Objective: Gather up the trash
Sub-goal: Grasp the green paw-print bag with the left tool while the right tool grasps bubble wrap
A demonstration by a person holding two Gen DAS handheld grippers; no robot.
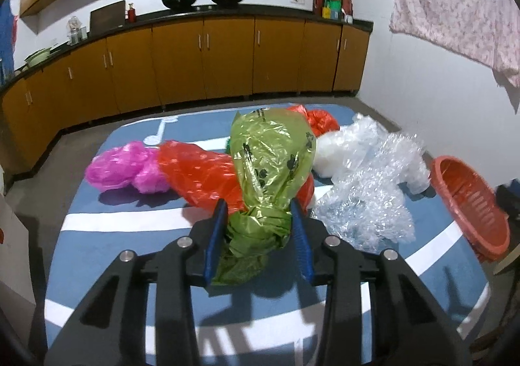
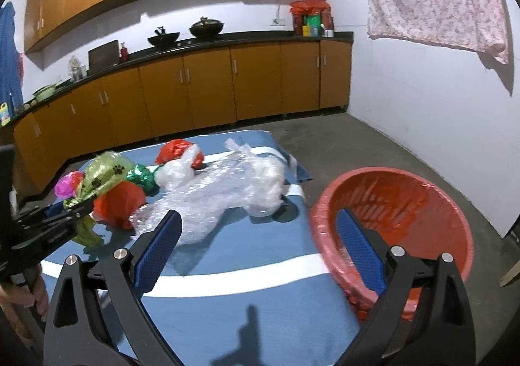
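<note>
1. The green bag (image 1: 271, 167) is clamped at its bunched neck between the left gripper (image 1: 258, 219) pads, its long axis running from the jaws up and away.
2. Beyond its tip: orange bag (image 1: 198, 171), pink bag (image 1: 126, 166), bubble wrap (image 1: 367, 203).
3. Only the right wrist view shows the right gripper (image 2: 256, 244), jaws apart and empty, one finger over the red basket (image 2: 406, 203) rim.
</note>
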